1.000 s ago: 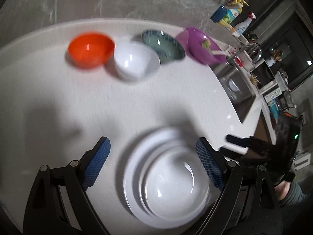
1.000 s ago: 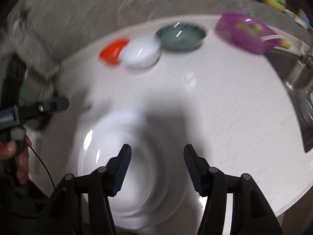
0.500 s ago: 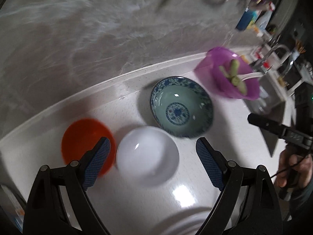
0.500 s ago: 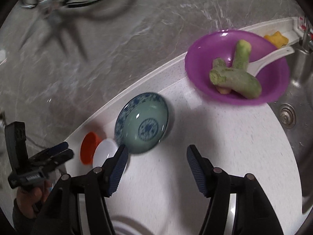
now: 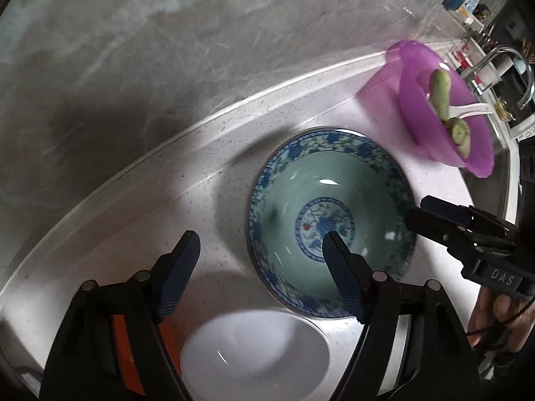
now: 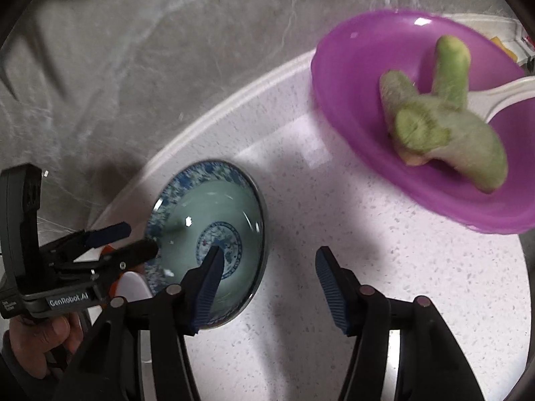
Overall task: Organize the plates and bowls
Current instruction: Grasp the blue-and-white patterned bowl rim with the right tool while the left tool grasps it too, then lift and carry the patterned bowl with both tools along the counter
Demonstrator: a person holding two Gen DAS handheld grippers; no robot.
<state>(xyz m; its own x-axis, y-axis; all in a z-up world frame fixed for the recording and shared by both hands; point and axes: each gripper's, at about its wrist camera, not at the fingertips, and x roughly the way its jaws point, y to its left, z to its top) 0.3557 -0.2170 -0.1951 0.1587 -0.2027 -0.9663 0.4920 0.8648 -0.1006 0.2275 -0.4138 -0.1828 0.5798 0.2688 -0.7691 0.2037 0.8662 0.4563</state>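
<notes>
Flanking the blue-patterned bowl (image 5: pixel 331 220), both tongs (image 5: pixel 260 250) (image 6: pixel 267 267) gape apart, holding nothing.

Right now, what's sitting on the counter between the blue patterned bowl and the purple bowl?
Nothing: in the right wrist view, only bare speckled countertop separates the blue patterned bowl from the purple bowl.

The right gripper (image 5: pixel 418 212), seen at three o'clock in the left wrist view, carries "DAS" in pale letters on its dark body. The left gripper (image 6: pixel 133 240), at nine o'clock in the right wrist view, bears a label reading "GenRobot.AI".
</notes>
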